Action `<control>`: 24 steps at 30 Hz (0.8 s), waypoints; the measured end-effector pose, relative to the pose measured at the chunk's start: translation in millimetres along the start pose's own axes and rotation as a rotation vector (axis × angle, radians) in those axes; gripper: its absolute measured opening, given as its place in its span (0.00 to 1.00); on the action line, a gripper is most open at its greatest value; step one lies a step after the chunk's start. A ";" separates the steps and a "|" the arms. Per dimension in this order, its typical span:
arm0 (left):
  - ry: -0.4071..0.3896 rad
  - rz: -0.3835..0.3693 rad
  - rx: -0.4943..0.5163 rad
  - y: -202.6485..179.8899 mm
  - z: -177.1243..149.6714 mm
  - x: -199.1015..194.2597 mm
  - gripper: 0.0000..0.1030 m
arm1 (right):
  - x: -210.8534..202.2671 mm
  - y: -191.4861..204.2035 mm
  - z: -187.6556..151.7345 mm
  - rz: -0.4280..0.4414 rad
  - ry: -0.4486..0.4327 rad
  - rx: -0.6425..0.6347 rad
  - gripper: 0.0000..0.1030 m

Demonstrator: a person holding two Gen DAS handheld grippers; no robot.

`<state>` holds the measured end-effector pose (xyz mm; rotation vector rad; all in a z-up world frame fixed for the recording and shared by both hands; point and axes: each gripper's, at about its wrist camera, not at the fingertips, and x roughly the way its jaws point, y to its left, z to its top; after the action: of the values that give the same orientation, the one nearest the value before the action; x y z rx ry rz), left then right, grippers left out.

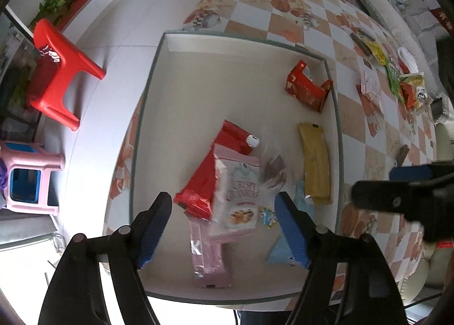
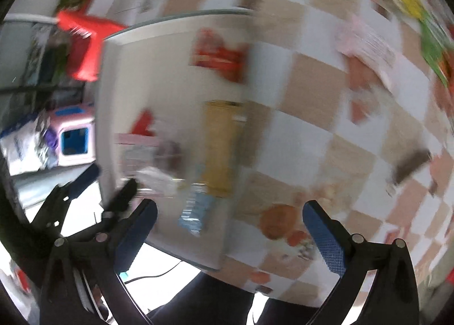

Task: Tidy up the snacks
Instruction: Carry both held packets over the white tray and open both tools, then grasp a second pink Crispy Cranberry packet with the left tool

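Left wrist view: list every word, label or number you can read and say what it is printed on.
"CRISPY": top line on the pale pink and white snack packet lying in the white tray.
Second line on that packet: starts with "CR", the rest too distorted to read.
White marking on the red stool: not legible.
Red packet, mustard-yellow packet, loose packets on the tablecloth: print too small.
Right wrist view: motion-blurred, nothing readable.

A pink-and-white crisp packet (image 1: 238, 197) lies flat between and just beyond the fingers, overlapping a red foil packet (image 1: 210, 174); a mustard-yellow pouch (image 1: 315, 163) lies right.
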<state>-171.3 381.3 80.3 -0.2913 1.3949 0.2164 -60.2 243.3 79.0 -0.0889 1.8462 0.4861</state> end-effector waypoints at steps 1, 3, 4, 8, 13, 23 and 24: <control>0.002 -0.002 -0.001 -1.5 0.1 0.4 0.76 | 0.9 -16.7 -1.1 -0.001 0.004 0.049 1.00; 0.008 -0.008 0.004 -5.9 1.2 0.1 0.76 | 2.5 -53.0 -5.7 -0.012 0.013 0.155 1.00; 0.009 -0.009 0.008 -7.6 1.7 -0.3 0.76 | 2.7 -66.2 -6.2 -0.023 0.014 0.200 1.00; 0.012 -0.011 0.035 -18.2 3.3 -4.0 0.76 | -0.7 -136.6 -9.8 -0.037 -0.008 0.436 1.00; 0.026 -0.003 0.077 -30.8 2.9 -9.5 0.76 | -4.6 -184.4 1.8 -0.028 -0.066 0.610 1.00; 0.062 -0.017 0.158 -76.2 8.1 -21.9 0.77 | 1.7 -209.3 30.6 -0.212 -0.116 0.513 1.00; 0.061 -0.023 0.164 -80.9 9.7 -23.0 0.77 | 1.1 -218.6 24.8 -0.207 -0.110 0.519 1.00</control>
<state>-140.2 308.5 110.3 -0.1792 1.4592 0.0736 27.1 53.6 9.7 0.0962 1.7772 -0.1367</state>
